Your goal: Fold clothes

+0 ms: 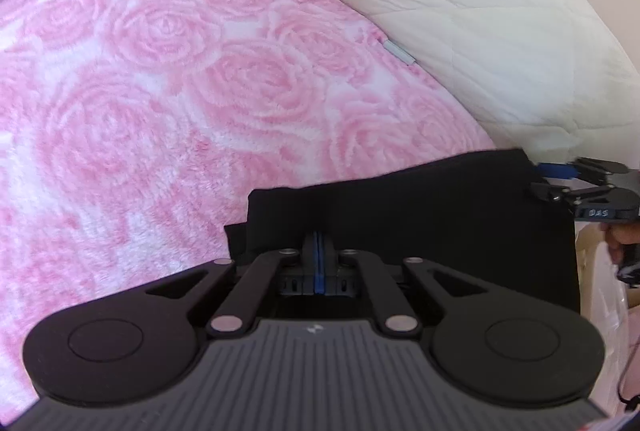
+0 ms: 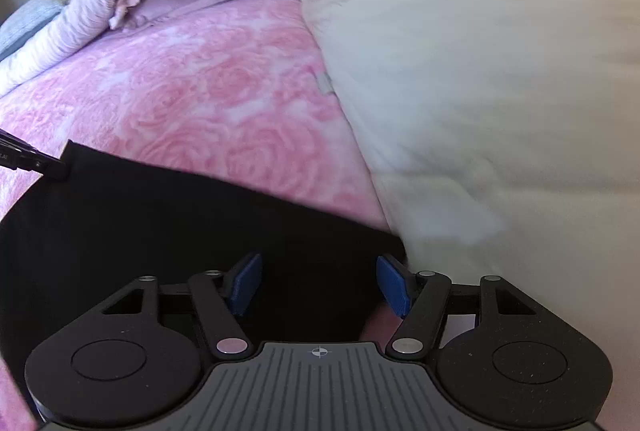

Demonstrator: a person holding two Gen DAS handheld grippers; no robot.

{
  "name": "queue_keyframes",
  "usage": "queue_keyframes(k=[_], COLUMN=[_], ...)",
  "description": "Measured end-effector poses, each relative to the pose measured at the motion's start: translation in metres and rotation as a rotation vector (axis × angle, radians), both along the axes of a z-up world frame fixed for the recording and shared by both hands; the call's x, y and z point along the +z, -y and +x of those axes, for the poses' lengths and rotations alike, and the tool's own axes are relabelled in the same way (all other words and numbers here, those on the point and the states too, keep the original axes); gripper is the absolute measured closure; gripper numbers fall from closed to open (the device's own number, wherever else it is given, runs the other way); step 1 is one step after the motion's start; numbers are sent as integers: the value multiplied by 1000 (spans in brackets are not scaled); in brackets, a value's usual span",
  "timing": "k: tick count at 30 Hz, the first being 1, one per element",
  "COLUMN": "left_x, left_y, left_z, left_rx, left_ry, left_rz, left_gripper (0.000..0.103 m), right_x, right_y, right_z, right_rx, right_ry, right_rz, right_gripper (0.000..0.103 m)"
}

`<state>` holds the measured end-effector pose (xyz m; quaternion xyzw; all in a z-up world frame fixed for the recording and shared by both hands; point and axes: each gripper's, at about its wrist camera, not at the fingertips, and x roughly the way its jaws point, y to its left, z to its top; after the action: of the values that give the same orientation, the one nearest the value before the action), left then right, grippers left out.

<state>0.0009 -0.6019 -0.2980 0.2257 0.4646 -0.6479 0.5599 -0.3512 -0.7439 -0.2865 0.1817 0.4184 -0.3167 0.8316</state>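
While the black garment (image 1: 420, 207) is lying as a flat, straight-edged panel near the right side of the pink rose blanket (image 1: 160, 79), you are pinching its near edge with the left gripper (image 1: 319, 251), jaws pressed together on the cloth, and holding the right gripper (image 2: 318, 281) spread wide over its right end, gripping nothing. It is looking partly folded, with at least one fold probably remaining; open blanket is stretching ahead and left, while the cream quilt (image 2: 480, 71) is crowding the right edge.

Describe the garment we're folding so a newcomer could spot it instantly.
Start at the pink rose-patterned blanket covering the bed, beside the cream quilt. At its near edge lies the black garment, flat and folded. It is the only dark, plain fabric there.
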Motion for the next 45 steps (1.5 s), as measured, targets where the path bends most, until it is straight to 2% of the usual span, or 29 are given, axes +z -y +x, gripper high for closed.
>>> queue_keyframes(k=[3, 5, 7, 8, 10, 13, 16, 18, 20, 23, 25, 26, 27, 30, 33, 35, 37, 38, 40, 41, 42, 45], left_x=[20, 29, 22, 16, -2, -2, 12, 21, 24, 5, -8, -9, -7, 8, 25, 40, 58, 67, 85, 95, 103, 120], left_y=[-27, -50, -69, -76, -87, -94, -106, -117, -126, -126, -126, -126, -126, -133, -150, -165, -182, -192, -208, -216, -224, -242], left_z=[-7, -14, -27, -34, -47, -48, -55, -65, -78, -97, -102, -102, -102, -99, -93, -90, -90, -92, -96, -98, -99, -104], left_rx=[-15, -53, -119, -155, -239, -244, -284, -348, -401, -481, -505, -507, -498, -439, -359, -293, -234, -206, -145, -114, -83, -9], left_ry=[-18, -62, -53, -30, 78, 129, 234, 300, 307, 357, 388, 392, 390, 385, 367, 351, 343, 339, 322, 311, 297, 268], left_rz=[-34, -47, -15, 12, 37, 20, -16, -55, -102, -83, -87, -90, -87, -67, -32, -22, -16, -12, 1, 8, 16, 31], left_gripper=[87, 86, 84, 84, 85, 86, 85, 85, 83, 83, 82, 82, 82, 82, 81, 71, 53, 49, 30, 27, 24, 13], right_x=[24, 31, 23, 16, -3, -22, -6, 11, 22, 15, -7, -17, -24, -10, 21, 42, 61, 70, 86, 95, 103, 124], right_y=[-35, -64, -90, -101, -118, -125, -133, -148, -169, -199, -209, -208, -209, -214, -227, -240, -255, -262, -272, -277, -284, -298], right_z=[-16, -22, -26, -28, -34, -55, -65, -64, -54, -30, -20, -22, -25, -41, -68, -80, -87, -90, -91, -89, -87, -81], right_rx=[4, 32, 69, 89, 109, 38, -37, -31, 14, 107, 117, 85, 53, -51, -205, -290, -367, -404, -477, -512, -539, -544], right_ry=[59, 111, 116, 105, 43, -26, -60, -42, 1, 24, -15, -44, -68, -102, -54, -44, -49, -53, -71, -83, -91, -69], right_rz=[-24, 13, 67, 94, 127, 113, 83, 40, 12, 0, 20, 40, 56, 62, 89, 88, 82, 79, 79, 74, 66, 76], right_gripper=[39, 39, 39, 39, 39, 39, 39, 39, 39, 39, 39, 39, 39, 39, 39, 39, 39, 38, 26, 16, 14, 14])
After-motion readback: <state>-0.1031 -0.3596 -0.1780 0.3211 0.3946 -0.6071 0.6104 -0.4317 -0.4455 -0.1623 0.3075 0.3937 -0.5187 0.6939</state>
